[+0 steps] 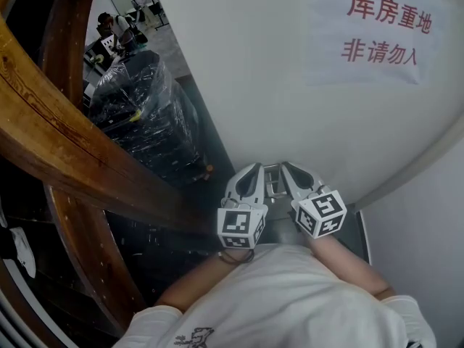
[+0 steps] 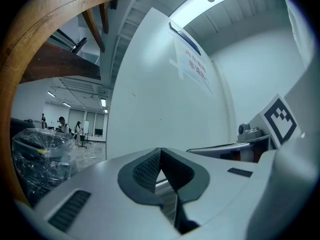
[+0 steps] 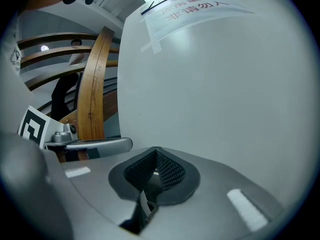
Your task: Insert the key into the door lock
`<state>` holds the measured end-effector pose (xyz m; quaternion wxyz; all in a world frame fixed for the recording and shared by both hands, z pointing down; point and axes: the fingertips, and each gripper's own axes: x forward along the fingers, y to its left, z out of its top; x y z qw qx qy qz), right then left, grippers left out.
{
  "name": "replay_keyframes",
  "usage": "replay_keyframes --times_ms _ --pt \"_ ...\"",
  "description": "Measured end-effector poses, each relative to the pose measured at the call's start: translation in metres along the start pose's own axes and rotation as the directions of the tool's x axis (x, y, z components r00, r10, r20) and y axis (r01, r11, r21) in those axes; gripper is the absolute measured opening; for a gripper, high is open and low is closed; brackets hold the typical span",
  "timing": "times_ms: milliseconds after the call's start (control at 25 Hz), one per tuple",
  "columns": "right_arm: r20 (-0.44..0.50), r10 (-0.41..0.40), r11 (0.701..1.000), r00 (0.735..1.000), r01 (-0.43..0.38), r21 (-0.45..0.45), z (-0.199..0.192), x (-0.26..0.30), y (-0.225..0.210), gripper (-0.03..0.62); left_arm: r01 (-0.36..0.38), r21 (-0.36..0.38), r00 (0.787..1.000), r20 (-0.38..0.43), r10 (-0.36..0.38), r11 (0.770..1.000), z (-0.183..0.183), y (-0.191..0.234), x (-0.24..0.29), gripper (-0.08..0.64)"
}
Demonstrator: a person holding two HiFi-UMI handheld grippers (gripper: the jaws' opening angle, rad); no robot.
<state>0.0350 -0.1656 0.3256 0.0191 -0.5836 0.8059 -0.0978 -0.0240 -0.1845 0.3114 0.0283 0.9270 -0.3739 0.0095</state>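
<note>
- The person in a white shirt (image 1: pixel 290 296) stands right up against the door, both forearms stretched forward.
- The left gripper (image 1: pixel 254 172) points at the door, its marker cube (image 1: pixel 241 228) just above the wrist. Seen from its own camera, the left gripper (image 2: pixel 160 156) has its ribbed pads (image 2: pixel 147 171) pressed together at the tips. I can make out nothing held between them.
- The right gripper (image 1: pixel 288 171) sits just beside it, with its own cube (image 1: pixel 320 214) tilted outward. In the right gripper view (image 3: pixel 156 154) the pads (image 3: pixel 170 171) also meet at the tips. Whether anything thin is pinched lower in the slot I cannot tell.
- The key I cannot pick out in any view.
- Between the two gripper tips is the silver door handle (image 1: pixel 272 183) — a horizontal lever, near both grippers (image 2: pixel 225 148) (image 3: pixel 95 145). The lock itself I cannot see from here.
- The white door (image 1: pixel 290 85) fills the space ahead, plain and smooth.
- Higher on it hangs a paper sign (image 1: pixel 384 31) with red Chinese characters, taped at the corners (image 2: pixel 196 69) (image 3: pixel 195 9).
- To the left, curved wooden beams (image 1: pixel 65 151) sweep past the door's edge.
- Beyond them stands a dark bundle wrapped in clear plastic (image 1: pixel 141 107) (image 2: pixel 35 154) on the tiled floor.
- Far back — well apart from all this — a few people (image 1: pixel 119 27) stand in the bright open hall.
</note>
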Motion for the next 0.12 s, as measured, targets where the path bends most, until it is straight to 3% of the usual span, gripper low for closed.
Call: replay_keyframes --times_ms 120 --pt "0.003 0.0 1.0 1.0 0.0 -0.002 0.0022 0.0004 -0.0004 0.002 0.004 0.003 1.0 0.004 -0.004 1.0 0.0021 -0.0005 0.001 0.008"
